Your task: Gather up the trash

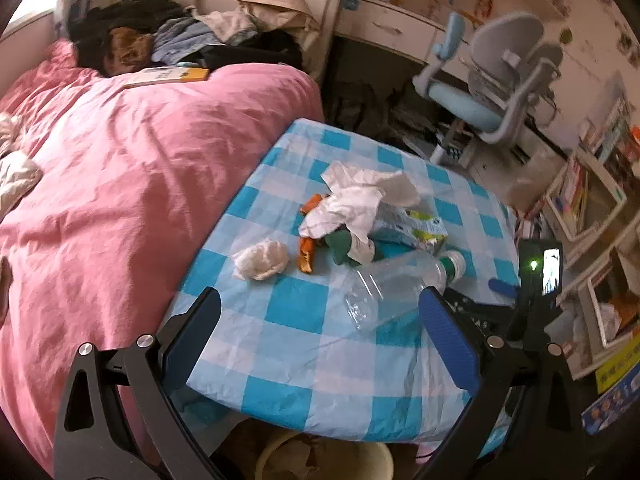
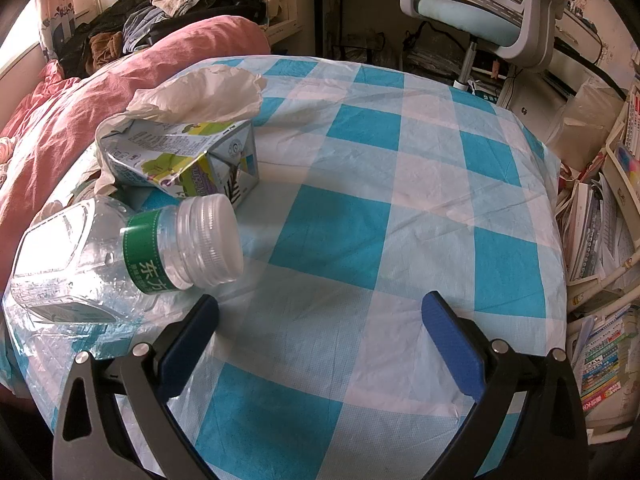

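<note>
Trash lies on a table with a blue-and-white checked cloth (image 1: 296, 344). A crumpled white tissue ball (image 1: 262, 259) sits nearest the bed. Behind it are orange peel pieces (image 1: 306, 254), a loose white tissue pile (image 1: 356, 196), a crushed drink carton (image 1: 416, 230) and a clear plastic bottle (image 1: 394, 280) on its side. My left gripper (image 1: 320, 308) is open above the table's near part, nothing between its fingers. In the right wrist view the bottle (image 2: 120, 248) and carton (image 2: 180, 156) lie at the left; my right gripper (image 2: 320, 314) is open over bare cloth (image 2: 360, 240).
A pink quilted bed (image 1: 120, 160) runs along the table's left side. A pale bin (image 1: 324, 460) stands under the table's near edge. A blue-grey desk chair (image 1: 492, 80) is behind the table. Shelves of books (image 2: 600, 240) crowd the right.
</note>
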`<state>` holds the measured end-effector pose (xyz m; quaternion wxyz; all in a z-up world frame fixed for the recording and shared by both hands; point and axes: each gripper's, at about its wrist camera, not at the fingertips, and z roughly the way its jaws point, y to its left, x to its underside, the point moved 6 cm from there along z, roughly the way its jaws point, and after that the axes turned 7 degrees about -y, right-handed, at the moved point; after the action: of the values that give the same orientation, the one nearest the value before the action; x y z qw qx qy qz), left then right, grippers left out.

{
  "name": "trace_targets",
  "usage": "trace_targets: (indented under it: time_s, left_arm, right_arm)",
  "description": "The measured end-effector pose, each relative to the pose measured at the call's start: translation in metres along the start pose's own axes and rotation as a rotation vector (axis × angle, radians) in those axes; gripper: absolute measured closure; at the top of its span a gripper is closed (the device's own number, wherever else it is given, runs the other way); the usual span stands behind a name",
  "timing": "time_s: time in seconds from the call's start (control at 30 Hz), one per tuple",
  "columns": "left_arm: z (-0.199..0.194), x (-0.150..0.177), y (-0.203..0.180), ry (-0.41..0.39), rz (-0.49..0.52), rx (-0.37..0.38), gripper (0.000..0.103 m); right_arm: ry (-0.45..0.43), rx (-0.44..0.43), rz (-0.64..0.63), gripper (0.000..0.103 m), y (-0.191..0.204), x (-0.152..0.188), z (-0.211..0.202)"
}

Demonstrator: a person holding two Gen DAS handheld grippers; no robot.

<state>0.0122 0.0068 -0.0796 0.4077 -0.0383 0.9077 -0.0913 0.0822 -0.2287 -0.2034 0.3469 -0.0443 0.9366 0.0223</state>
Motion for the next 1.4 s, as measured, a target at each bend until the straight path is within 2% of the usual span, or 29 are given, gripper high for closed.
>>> trace_targets:
  time_s: [0.43, 0.6, 0.9, 1.17, 1.4]
  left_arm:
    - [0.007, -0.001, -0.006, -0.011, 0.076, -0.049, 0.007]
    - [0.02, -0.004, 0.001, 0.02, 0.086, -0.074, 0.007]
    - [0.048, -0.016, 0.033, 0.079, 0.015, -0.118, 0.007]
    - [0.074, -0.029, 0.027, 0.1, 0.107, -0.128, 0.007]
    - [0.094, -0.039, 0.036, 0.119, 0.111, -0.152, 0.007]
  right_arm:
    - [-0.001, 0.0, 0.0, 0.006, 0.001, 0.001, -0.001]
    - [-0.002, 0.0, 0.0, 0.006, 0.001, 0.0, 0.0]
    - [-0.003, 0.0, 0.001, 0.006, 0.0, 0.0, 0.0]
    - [-0.004, -0.001, 0.002, 0.006, 0.001, 0.0, 0.0]
    - [-0.004, -0.001, 0.01, 0.006, -0.001, 0.0, 0.002]
